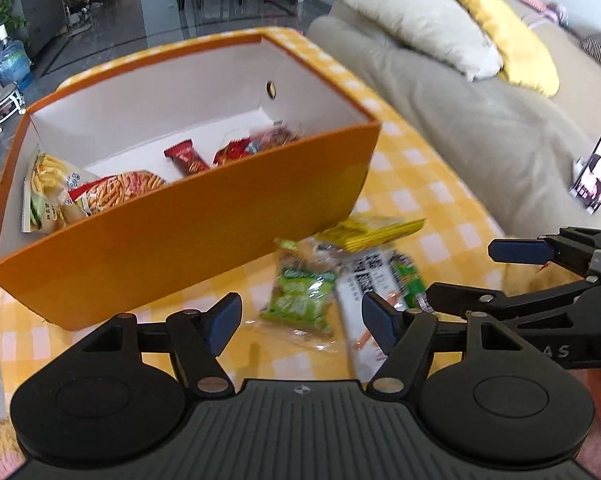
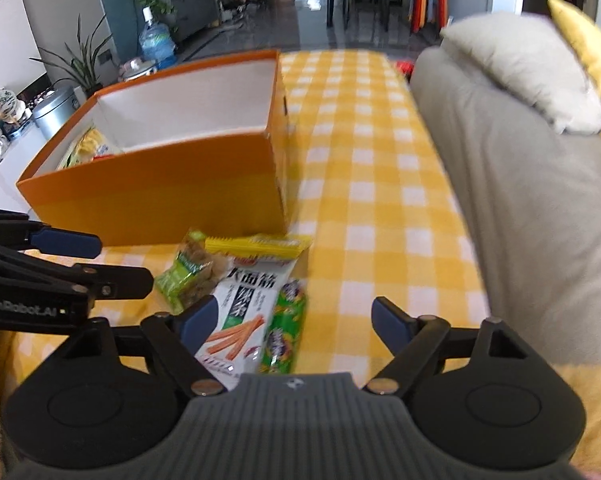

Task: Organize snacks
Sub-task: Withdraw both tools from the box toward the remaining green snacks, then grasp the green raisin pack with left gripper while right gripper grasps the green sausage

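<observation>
An orange box [image 1: 172,236] [image 2: 160,196] with a white inside stands on the yellow checked table and holds several snack packets [image 1: 112,188]. In front of it lie a green packet [image 1: 300,300] [image 2: 188,272], a white packet with stick snacks [image 1: 364,296] [image 2: 240,312], a yellow packet [image 1: 372,232] [image 2: 260,246] and a small green-purple packet [image 2: 284,332]. My left gripper [image 1: 300,320] is open just above the green packet. My right gripper [image 2: 292,326] is open over the white and green-purple packets. Each gripper shows in the other's view [image 1: 516,252] [image 2: 64,242].
A grey sofa [image 2: 520,200] with a beige cushion [image 1: 420,20] and a yellow cushion [image 1: 504,36] runs along the table's right side. A phone [image 1: 592,172] lies on the sofa. The yellow checked tablecloth [image 2: 360,160] stretches right of the box.
</observation>
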Tool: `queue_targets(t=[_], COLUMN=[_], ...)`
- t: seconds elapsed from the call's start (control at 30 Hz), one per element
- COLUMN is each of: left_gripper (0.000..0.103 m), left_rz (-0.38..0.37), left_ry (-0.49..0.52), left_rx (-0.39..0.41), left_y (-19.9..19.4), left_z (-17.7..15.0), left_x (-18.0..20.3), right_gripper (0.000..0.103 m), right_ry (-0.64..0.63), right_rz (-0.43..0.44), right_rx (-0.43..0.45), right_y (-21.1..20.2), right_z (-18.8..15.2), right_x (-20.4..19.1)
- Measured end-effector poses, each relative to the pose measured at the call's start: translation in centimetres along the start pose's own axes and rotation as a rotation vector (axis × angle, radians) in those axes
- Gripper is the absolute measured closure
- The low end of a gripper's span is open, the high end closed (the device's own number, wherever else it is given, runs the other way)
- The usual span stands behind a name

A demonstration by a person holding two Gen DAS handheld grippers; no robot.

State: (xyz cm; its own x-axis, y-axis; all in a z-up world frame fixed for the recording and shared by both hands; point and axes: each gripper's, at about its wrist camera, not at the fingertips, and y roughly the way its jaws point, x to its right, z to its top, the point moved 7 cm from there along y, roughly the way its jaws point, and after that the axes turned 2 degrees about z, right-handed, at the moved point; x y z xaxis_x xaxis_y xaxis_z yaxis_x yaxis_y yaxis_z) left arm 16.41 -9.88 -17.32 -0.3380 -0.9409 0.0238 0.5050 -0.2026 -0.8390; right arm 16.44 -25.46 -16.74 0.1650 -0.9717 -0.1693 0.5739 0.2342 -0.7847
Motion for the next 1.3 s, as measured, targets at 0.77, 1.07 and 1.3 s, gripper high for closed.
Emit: queue_targets(t=[0.77,1.07,1.3], left_gripper=[0.029,0.056,0.060], left_rz=[-0.052,-0.054,-0.033], left_ry=[0.047,0.038,-0.002], left_rx=[-0.084,-0.103,-0.126], left_y=[6.6,7.2,6.6], left_z=[0.3,-0.1,-0.4], left_x=[-0.4,-0.1,-0.5], right_gripper=[0.082,0.081,0.083], right_ry=[0.138,0.115,0.103], right_rz=[0.064,0.055,0.050], right_rx=[-0.164,-0.162,-0.163], right_y=[6.6,6.8,6.7], right_z=[-0.7,-0.9,-1.0], right_x=[1.0,0.8,0.6])
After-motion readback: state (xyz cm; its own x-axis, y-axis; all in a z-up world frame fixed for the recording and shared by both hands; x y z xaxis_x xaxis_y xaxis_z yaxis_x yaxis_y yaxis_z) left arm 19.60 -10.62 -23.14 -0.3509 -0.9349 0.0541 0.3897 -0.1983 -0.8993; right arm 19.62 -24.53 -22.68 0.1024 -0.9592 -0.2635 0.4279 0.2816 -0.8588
